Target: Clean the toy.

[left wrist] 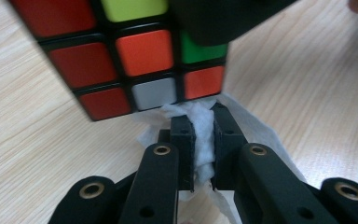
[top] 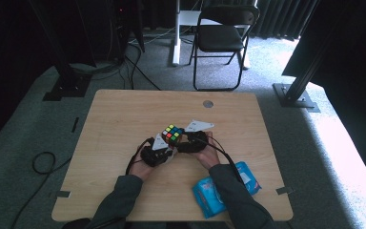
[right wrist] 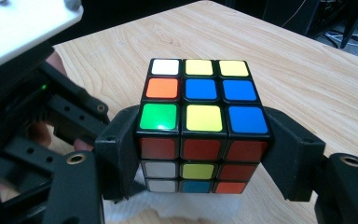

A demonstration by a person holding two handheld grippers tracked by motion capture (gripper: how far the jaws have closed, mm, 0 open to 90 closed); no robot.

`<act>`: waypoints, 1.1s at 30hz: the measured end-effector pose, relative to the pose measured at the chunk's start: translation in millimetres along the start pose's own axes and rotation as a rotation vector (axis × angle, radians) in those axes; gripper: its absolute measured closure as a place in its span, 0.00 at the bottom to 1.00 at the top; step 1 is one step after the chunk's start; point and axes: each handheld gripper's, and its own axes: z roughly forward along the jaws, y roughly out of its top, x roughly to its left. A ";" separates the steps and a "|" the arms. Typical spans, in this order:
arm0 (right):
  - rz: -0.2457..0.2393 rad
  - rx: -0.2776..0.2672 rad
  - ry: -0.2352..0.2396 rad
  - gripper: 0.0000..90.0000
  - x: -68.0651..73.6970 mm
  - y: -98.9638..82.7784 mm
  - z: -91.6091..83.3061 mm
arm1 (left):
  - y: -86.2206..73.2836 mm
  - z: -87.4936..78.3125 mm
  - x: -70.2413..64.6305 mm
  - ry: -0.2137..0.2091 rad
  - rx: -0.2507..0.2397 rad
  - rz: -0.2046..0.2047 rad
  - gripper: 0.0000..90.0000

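Wooden table (top: 124,119) is carrying the whole job, with both hands working near its middle. Largest of the working things, the cube (top: 172,134) is sitting clamped between the jaws of the right gripper (top: 183,141), one pad on each of two opposite sides, its top face tilted up toward the high view. In the right gripper view the cube (right wrist: 204,123) is being held off the wood, with a white tissue (right wrist: 168,205) lying just beneath it.

Left gripper (left wrist: 200,140) is clenching that tissue (left wrist: 201,140) as a folded wad, the jaws squeezed nearly together on it. Its tip is pointing straight at the bottom edge of one cube face, and the wad is touching, or all but touching, the row with the white sticker (left wrist: 152,92). So the cube is lying dead ahead of and just above the left jaws, and the left hand (top: 143,164) is the one placed to wipe across that face while the right is only steadying.

Blue packets (top: 209,191) are lying near the table's front edge, partly under the right sleeve. Hard to make out: whether the tissue is actually pressing on the stickers, since a dark blurred shape is covering the cube's upper corner in the left gripper view, and the far faces are facing away.
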 end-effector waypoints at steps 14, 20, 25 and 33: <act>0.001 -0.004 0.002 0.38 0.0 0.1 -0.5 | 1.1 2.4 -1.0 0.012 -0.004 0.004 0.91; 0.000 -0.007 0.005 0.38 -0.1 0.0 -0.7 | -2.5 0.4 5.6 0.042 -0.015 -0.017 0.91; 0.000 -0.006 0.006 0.38 0.0 0.0 -0.8 | -4.2 -0.8 10.8 0.065 -0.019 -0.028 0.91; 0.001 -0.008 0.008 0.38 -0.1 0.1 -1.1 | -6.4 -5.6 20.0 0.092 -0.021 -0.048 0.92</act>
